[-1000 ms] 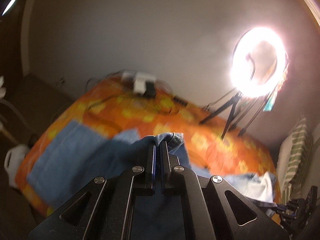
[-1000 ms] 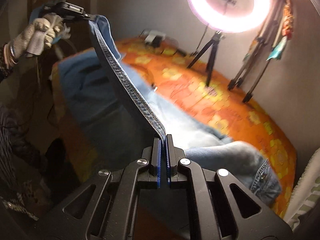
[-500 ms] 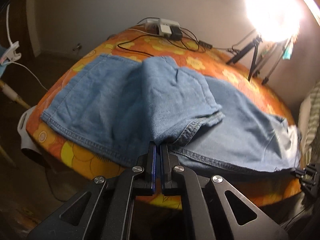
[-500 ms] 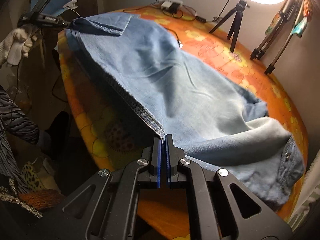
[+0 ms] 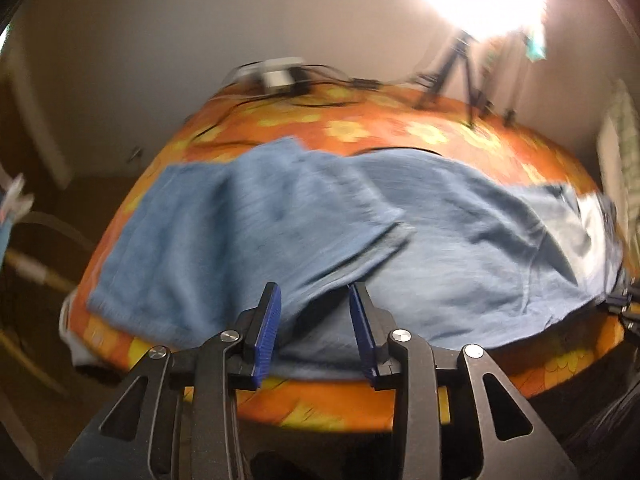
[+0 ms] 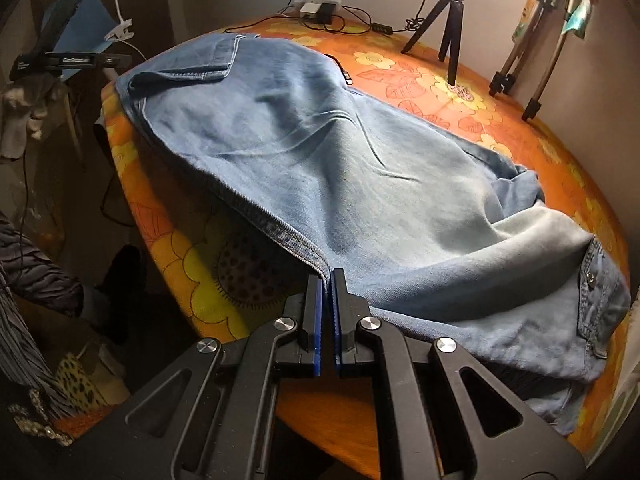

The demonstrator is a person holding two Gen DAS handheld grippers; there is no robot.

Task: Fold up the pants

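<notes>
Pants [image 6: 320,152], blue denim, lie spread over a round table with an orange-and-yellow flowered cloth [image 6: 208,256]; fabric covers most of the top and reaches the near edge in front of both tongs. Left gripper [image 5: 314,312]: jaws apart and opening, blue pads [image 5: 266,328] standing clear on either side of a denim fold; cloth sits between them but the pads do not press it. Left view blurred by motion. Ahead of the left gripper a folded-over panel of denim lies on the rest of the garment, its hem running diagonally away to the right. Right gripper [image 6: 327,280]: jaws closed tight on the stitched edge of the pants at the near table rim; the seam runs from the tips away to the left, lifted slightly off the cloth. Just right of the right gripper, the paler inside of the fabric and a pocket with rivets [image 6: 596,300] drape toward the table edge. Far beyond both grippers: a small black tripod [image 6: 448,28] on the table under a bright lamp, a white power block with cables [image 6: 316,6] at the far rim. Far left of the right gripper, the left gripper's dark body [image 6: 68,60] shows at the table's far corner, beside a gloved hand [image 6: 24,108].
</notes>
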